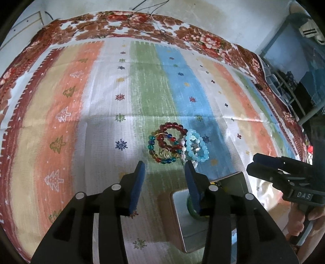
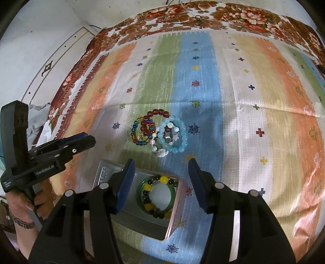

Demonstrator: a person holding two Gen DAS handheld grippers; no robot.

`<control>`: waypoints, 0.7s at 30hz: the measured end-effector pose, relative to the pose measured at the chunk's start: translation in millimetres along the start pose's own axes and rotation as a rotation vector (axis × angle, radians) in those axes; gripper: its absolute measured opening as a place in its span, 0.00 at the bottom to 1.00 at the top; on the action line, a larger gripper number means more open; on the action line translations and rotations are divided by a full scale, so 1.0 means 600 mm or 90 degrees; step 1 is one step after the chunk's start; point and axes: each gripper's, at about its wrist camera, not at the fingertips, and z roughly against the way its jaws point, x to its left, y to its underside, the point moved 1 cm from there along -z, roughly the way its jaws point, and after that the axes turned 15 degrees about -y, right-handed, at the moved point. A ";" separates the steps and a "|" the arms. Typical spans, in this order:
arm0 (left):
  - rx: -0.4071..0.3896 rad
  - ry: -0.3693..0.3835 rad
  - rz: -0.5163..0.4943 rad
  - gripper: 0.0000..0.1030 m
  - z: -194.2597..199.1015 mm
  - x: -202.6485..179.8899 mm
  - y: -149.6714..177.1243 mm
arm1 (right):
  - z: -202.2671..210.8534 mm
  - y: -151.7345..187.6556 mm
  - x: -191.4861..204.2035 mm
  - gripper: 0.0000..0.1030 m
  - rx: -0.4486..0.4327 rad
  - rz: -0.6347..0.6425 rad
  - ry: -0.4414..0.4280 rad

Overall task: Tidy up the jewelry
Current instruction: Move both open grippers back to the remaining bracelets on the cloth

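Cloth (image 2: 254, 126), striped in orange, green, blue and cream with small stars and trees, covers the whole work surface, and a floral blanket (image 2: 233, 12) edges it at twelve o'clock in both wrist views. On it, at six o'clock in the right wrist view, sits a shallow metal tin (image 2: 142, 221) that already holds a green bangle (image 2: 140, 192) and a bracelet of yellow and dark beads (image 2: 149, 207). Just beyond the tin's far rim, toward twelve o'clock, lies the unsorted pile: a dark red bead bracelet (image 2: 157, 112), a multicoloured bead bracelet (image 2: 135, 132) overlapping it on the nine o'clock side, a pale blue bead bracelet (image 2: 178, 140) on the three o'clock side, and a white bead strand (image 2: 160, 151) trailing toward the tin.

The step in hand looks like the reach for the next piece, with part of the sorting done. The left gripper (image 1: 165, 168) hovers with its jaws apart and nothing between them, its pads short of the pile; the right gripper (image 2: 161, 166) is likewise spread and empty, poised over the tin's far edge.

The next move likely calls for closing on one bracelet alone, then carrying it back into the tin. The tangle is the obstacle: the loops overlap and touch, so lifting one may drag its neighbours. The two grippers also work close together, the right one showing at three o'clock in the left wrist view.
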 end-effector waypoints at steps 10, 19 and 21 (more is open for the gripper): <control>0.019 -0.027 -0.016 0.39 -0.035 -0.010 -0.028 | -0.017 -0.027 -0.017 0.54 -0.001 -0.003 0.039; 0.047 -0.043 -0.032 0.39 -0.078 -0.013 -0.047 | -0.061 -0.047 -0.050 0.54 0.048 -0.025 0.045; 0.054 -0.043 -0.032 0.39 -0.089 -0.012 -0.051 | -0.069 -0.050 -0.056 0.54 0.057 -0.029 0.045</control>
